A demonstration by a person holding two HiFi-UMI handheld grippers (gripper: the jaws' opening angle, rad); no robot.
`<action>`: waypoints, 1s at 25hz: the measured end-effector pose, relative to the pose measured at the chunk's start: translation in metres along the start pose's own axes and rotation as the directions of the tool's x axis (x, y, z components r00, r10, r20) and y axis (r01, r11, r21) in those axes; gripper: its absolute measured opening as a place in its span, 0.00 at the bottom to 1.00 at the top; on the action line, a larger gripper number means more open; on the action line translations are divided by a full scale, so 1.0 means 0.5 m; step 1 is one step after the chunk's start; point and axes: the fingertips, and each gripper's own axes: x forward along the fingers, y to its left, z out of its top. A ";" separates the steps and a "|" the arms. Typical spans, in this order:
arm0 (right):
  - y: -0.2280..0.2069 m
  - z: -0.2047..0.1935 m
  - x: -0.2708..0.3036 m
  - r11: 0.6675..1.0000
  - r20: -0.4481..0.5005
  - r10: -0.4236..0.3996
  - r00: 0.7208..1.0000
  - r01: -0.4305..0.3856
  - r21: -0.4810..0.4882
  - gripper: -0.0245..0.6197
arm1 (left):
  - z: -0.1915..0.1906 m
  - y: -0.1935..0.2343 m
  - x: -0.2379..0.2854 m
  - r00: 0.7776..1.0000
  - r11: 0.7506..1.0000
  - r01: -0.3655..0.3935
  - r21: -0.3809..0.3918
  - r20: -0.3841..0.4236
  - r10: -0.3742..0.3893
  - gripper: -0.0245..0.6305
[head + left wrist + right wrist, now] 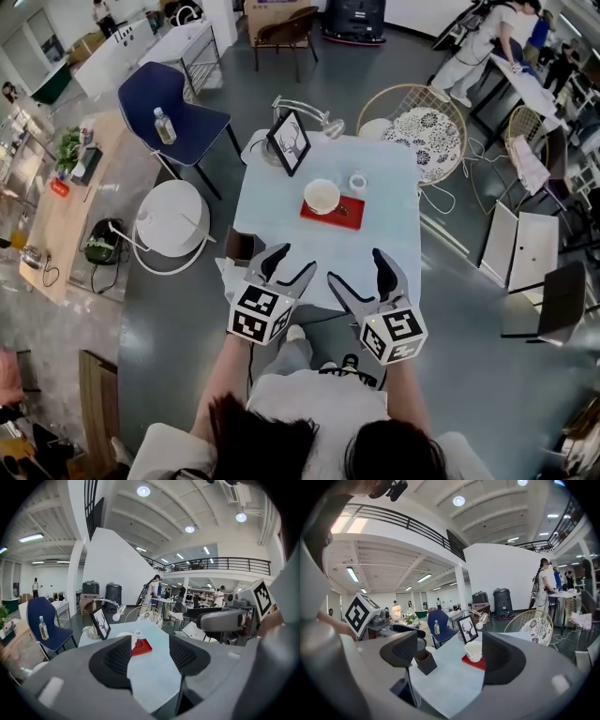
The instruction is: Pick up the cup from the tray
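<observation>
- Plainly the task is at its very start: nothing is gripped, and both tools sit at the near end, well short of the target.
- At near left, the left claw point(292, 264) hovers over the near edge of the pale blue rectangular table point(281, 214). Its own view shows the two dark ribbed pads spread wide with only bare table top between them, so it is released and empty.
- Just beside it, at the near-left edge, stands a dark brown box point(241, 247). It looks like something to steer round rather than part of the job.
- At far left stands a black-framed picture of a deer point(289, 142), well apart from both claws.
- Toward the far middle, the white wide-mouthed cup point(322, 195) stands upright on the left part of the flat red rectangular tray point(345, 215).
- Just past the tray's far-right corner is a small white object point(357, 182), too small to identify.
- At near right, the right claw point(356, 269) is also released, pads wide apart with nothing between them. In its own view the cup shows far off through the gap, close to the right pad.
- The next move probably calls for carrying one claw, likely the right, out across the table. It would straddle the cup's wall, close gently and lift straight up, leaving the tray behind.
</observation>
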 end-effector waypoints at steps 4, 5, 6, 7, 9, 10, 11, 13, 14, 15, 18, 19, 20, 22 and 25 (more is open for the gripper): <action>-0.013 0.008 0.041 1.000 -0.007 -0.028 1.000 0.028 -0.001 0.73 | 0.007 0.040 0.028 1.000 1.000 0.018 0.016 -0.018 -0.017 0.39; -0.017 0.009 0.049 1.000 -0.006 -0.031 1.000 0.031 0.002 0.73 | 0.009 0.051 0.035 1.000 1.000 0.016 0.011 -0.021 -0.016 0.39; -0.022 0.010 0.058 1.000 -0.006 -0.031 0.999 0.031 0.003 0.73 | 0.010 0.062 0.042 1.000 1.000 0.012 0.009 -0.022 -0.012 0.39; -0.027 0.010 0.067 1.000 -0.009 -0.030 0.999 0.030 -0.002 0.73 | 0.012 0.074 0.049 1.000 1.000 0.006 0.011 -0.023 -0.006 0.39; -0.039 0.009 0.084 0.999 -0.020 -0.030 0.999 0.030 -0.018 0.73 | 0.011 0.098 0.065 0.999 1.000 -0.008 0.028 -0.036 0.009 0.39; -0.045 0.009 0.092 0.999 -0.025 -0.030 0.999 0.029 -0.024 0.74 | 0.009 0.109 0.073 0.999 0.999 -0.011 0.039 -0.049 0.013 0.40; -0.051 0.010 0.099 0.999 -0.027 -0.030 0.999 0.029 -0.025 0.75 | 0.006 0.117 0.082 0.998 0.999 -0.011 0.051 -0.062 0.014 0.41; -0.065 0.015 0.113 0.999 -0.019 -0.030 0.999 0.030 -0.021 0.77 | 0.002 0.130 0.099 0.996 0.998 0.002 0.066 -0.086 0.004 0.42; -0.073 0.018 0.119 0.999 -0.012 -0.033 0.999 0.033 -0.020 0.78 | -0.001 0.135 0.109 0.995 0.998 0.008 0.066 -0.097 -0.002 0.43; -0.081 0.019 0.124 0.999 -0.007 -0.037 0.999 0.037 -0.019 0.78 | -0.003 0.140 0.118 0.994 0.998 0.013 0.064 -0.108 -0.006 0.43; -0.104 0.014 0.145 0.999 -0.020 -0.036 0.999 0.036 -0.026 0.78 | -0.009 0.157 0.147 0.990 0.998 0.013 0.059 -0.139 -0.005 0.44; -0.112 0.009 0.154 0.999 -0.033 -0.033 0.999 0.032 -0.030 0.78 | -0.012 0.162 0.158 0.989 0.998 0.016 0.059 -0.150 -0.007 0.44; -0.120 0.002 0.164 0.999 -0.049 -0.029 0.998 0.027 -0.035 0.78 | -0.017 0.166 0.171 0.987 0.998 0.022 0.061 -0.162 -0.012 0.44; -0.138 -0.016 0.187 0.999 -0.084 -0.017 0.996 0.014 -0.044 0.78 | -0.030 0.176 0.196 0.982 0.996 0.036 0.076 -0.190 -0.021 0.44; -0.161 -0.043 0.229 0.998 -0.132 0.005 0.991 -0.012 -0.056 0.80 | -0.052 0.207 0.235 0.973 0.991 0.022 0.135 -0.233 0.010 0.44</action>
